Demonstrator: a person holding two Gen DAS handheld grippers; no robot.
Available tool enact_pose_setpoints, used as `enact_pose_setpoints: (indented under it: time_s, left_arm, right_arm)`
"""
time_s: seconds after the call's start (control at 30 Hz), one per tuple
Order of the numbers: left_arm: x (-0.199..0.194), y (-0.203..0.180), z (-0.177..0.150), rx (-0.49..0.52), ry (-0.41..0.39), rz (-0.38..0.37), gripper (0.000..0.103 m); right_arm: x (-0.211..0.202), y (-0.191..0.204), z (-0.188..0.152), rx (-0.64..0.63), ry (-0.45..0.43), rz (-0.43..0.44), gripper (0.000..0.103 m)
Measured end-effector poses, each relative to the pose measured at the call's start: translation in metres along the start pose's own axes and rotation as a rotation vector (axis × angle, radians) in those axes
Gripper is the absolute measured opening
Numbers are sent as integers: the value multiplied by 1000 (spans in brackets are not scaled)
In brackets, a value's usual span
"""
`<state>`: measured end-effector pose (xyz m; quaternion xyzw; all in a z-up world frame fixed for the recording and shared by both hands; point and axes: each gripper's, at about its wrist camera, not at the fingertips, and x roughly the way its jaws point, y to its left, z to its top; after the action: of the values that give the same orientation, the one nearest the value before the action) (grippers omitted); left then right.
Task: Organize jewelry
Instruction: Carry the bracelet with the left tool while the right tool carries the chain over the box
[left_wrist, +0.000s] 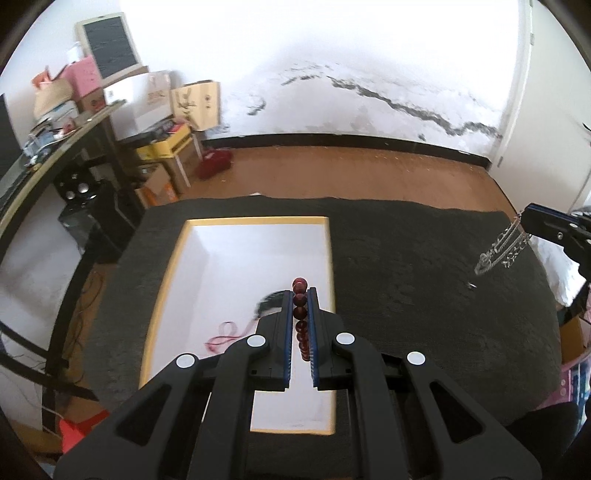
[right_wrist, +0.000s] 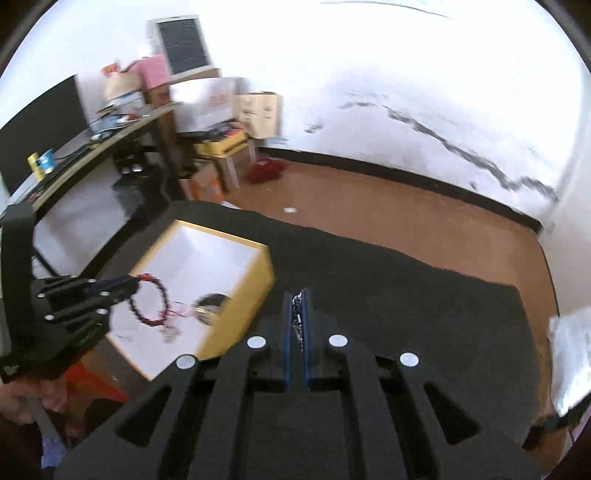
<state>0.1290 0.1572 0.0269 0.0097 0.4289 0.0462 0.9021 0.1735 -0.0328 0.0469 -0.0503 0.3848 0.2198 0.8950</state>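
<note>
- The left gripper (left_wrist: 300, 295) has its blue-edged black jaws clamped on a bracelet of round, glossy dark-red beads (left_wrist: 300, 300); in the right wrist view the strand hangs from the tips as an open loop (right_wrist: 149, 301)
- It hangs above a shallow rectangular box (left_wrist: 168, 295) with a yellow rim and smooth white inside
- On the box floor lie a thin pink looped cord (left_wrist: 226, 334) and a dark rounded piece (left_wrist: 269, 303), blurred, partly hidden by the fingers
- The right gripper (right_wrist: 298, 295) has its jaws pinched on a silvery metal chain (left_wrist: 498, 248), whose fine links dangle in several strands above the cloth, well apart from the box
- A small pale bit (left_wrist: 471, 284) lies on the cloth below the chain
- Box and both pieces are over a dark grey, coarse-textured cloth (left_wrist: 406, 295) covering the surface, with brown floor (left_wrist: 351, 170) beyond
</note>
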Motion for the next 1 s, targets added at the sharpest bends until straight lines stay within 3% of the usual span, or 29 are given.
enact_pose_setpoints:
  time_s: [0.3, 0.5, 1.0]
  left_arm:
    - [0, 65, -11, -83, 8, 69, 7]
    - [23, 94, -19, -128, 37, 95, 7]
    - [94, 117, -38, -177, 134, 83, 7]
  right_arm:
    - [19, 110, 30, -112, 7, 120, 5]
    - [52, 151, 38, -149, 54, 139, 5]
    - [123, 171, 33, -179, 149, 117, 5]
